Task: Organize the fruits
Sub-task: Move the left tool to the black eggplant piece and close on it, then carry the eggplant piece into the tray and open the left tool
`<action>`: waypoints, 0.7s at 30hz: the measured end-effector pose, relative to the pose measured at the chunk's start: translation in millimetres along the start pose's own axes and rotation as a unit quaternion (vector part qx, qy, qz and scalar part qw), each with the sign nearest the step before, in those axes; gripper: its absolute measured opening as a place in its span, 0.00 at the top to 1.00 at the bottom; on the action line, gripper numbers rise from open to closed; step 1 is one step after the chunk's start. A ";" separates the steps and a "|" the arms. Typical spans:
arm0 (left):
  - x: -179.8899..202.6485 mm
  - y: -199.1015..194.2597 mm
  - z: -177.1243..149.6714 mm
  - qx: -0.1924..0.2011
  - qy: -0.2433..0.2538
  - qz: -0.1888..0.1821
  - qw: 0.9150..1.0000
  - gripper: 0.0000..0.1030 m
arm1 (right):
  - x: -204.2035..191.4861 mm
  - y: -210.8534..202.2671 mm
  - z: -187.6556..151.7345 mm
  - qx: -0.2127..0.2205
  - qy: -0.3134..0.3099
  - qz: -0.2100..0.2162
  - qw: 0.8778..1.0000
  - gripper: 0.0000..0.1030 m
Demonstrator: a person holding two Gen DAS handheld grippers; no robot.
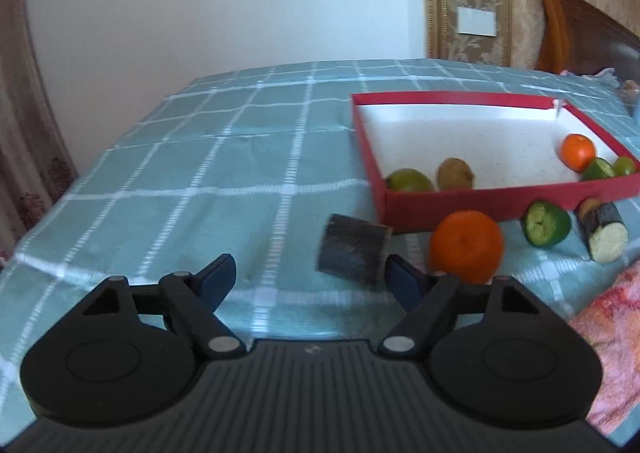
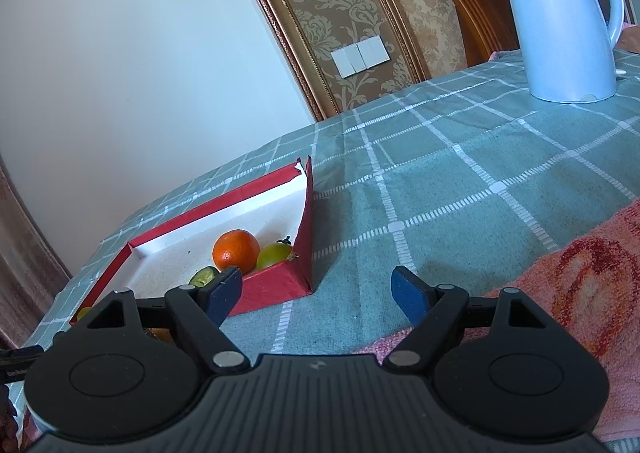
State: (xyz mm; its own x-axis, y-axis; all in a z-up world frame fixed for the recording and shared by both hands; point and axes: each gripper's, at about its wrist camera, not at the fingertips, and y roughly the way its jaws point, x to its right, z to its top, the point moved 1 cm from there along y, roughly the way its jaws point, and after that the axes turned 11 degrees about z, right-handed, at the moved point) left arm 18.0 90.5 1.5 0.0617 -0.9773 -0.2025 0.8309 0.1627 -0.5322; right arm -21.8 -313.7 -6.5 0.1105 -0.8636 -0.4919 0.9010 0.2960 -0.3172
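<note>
Between the left gripper's spread jaws, a dark cylindrical piece leans against one finger, ungripped; a careless closing could knock it away.

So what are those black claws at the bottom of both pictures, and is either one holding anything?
Each claw is a hand-held two-finger gripper with a camera looking along its fingers. One picture comes from the left gripper, the other from the right gripper. Both are open and hold nothing. A dark cut piece lies between the left fingers, nearer one of them, ungripped. On the checked cloth sits a red box holding an orange, a kiwi and green fruit. Outside it lie an orange, a halved green fruit and another dark piece. A kettle stands beyond.
</note>
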 end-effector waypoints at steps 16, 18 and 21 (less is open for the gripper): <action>3.2 3.9 5.3 0.001 -0.006 -0.048 0.999 0.67 | 1.9 -0.5 0.1 0.000 0.004 0.000 1.000 0.20; 2.8 -1.1 5.8 0.007 -0.012 -0.045 0.999 0.67 | 1.8 -0.4 0.2 0.000 0.004 0.000 1.000 0.20; 4.5 -13.9 10.4 0.022 -0.017 -0.047 0.999 0.67 | 1.9 -0.2 0.6 0.001 0.005 -0.001 1.000 0.20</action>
State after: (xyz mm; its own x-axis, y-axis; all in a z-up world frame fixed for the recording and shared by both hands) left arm 12.5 82.4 16.5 0.0000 -0.9922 -0.1248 0.8571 0.0643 -0.5112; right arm -21.5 -315.7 -6.9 0.1050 -0.8599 -0.4995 0.9017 0.2942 -0.3169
